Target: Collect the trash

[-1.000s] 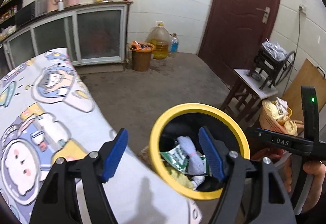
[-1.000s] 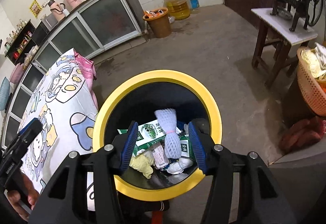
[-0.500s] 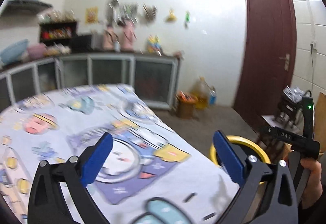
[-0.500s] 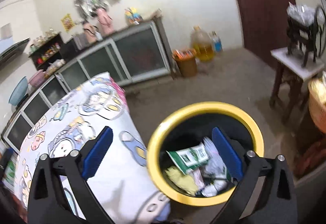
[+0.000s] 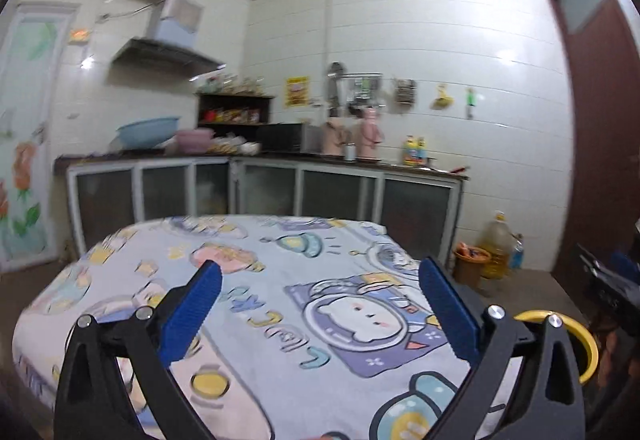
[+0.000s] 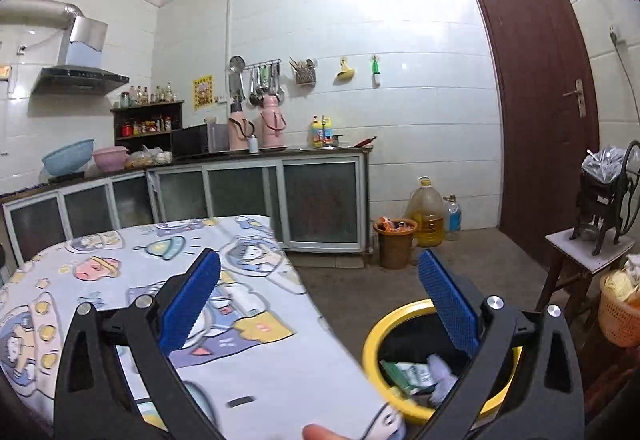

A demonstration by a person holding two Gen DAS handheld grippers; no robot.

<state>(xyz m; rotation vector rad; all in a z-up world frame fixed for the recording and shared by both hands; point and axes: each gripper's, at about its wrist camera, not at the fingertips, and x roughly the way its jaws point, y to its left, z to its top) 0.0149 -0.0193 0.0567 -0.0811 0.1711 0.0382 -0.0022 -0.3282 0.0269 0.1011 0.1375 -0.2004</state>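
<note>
My left gripper hangs open over the table, which wears a cartoon-print cloth; nothing is between its blue pads. No loose trash shows on the cloth. My right gripper is open too and empty, held level above the table's right edge. Below and to the right stands the black bin with a yellow rim. Inside it lie a green-white packet and a white foam net. In the left wrist view only a piece of the bin's yellow rim shows past the right finger.
Glass-front cabinets run along the back wall. An orange floor bin and an oil jug stand beside them. At the right are a brown door, a stool with a hand-crank machine and an orange basket.
Both grippers have lifted from pointing down into the bin to pointing level across the table. Both sets of jaws have spread wider. The left one swung left over the cloth.
</note>
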